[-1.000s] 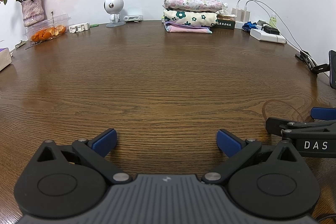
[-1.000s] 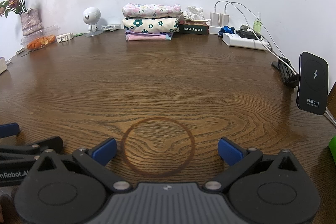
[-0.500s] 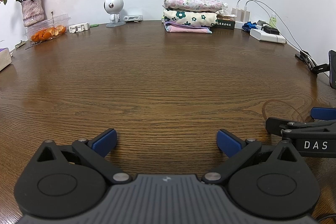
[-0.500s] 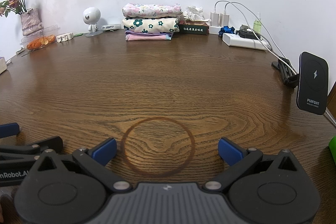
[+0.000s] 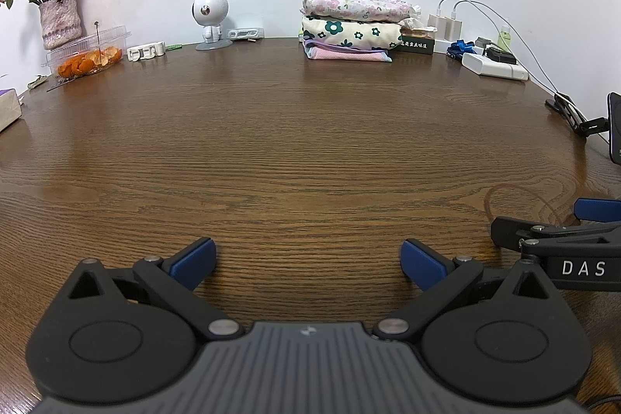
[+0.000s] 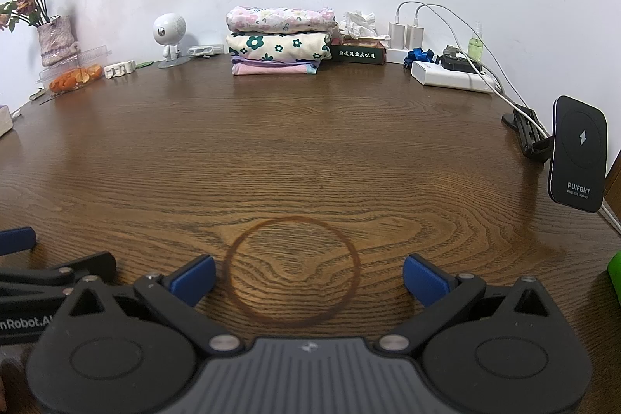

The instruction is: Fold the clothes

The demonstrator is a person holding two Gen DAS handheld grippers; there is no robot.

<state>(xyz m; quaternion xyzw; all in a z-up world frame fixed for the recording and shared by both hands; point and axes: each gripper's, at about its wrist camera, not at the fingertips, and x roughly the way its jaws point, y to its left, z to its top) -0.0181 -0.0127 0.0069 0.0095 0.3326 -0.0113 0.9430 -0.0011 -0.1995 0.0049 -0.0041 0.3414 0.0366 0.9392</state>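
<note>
My left hand-held gripper [image 5: 306,260] and right hand-held gripper [image 6: 308,276] rest side by side on the wooden surface [image 5: 310,150], both spread wide and gripping nothing. A stack of folded clothes [image 6: 279,41] sits well apart at the far edge.

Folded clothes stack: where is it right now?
The folded clothes stack sits at the table's far edge against the wall, centre-left in the right wrist view, between the white robot figurine and the tissue box.

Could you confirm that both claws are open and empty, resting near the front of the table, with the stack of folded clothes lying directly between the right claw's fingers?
Not quite. The stack of folded clothes sits at the far edge of the table by the wall, as the right wrist view shows. Only a ring stain lies between the right claw's fingers. The left claw and right claw are indeed open and empty.
</note>
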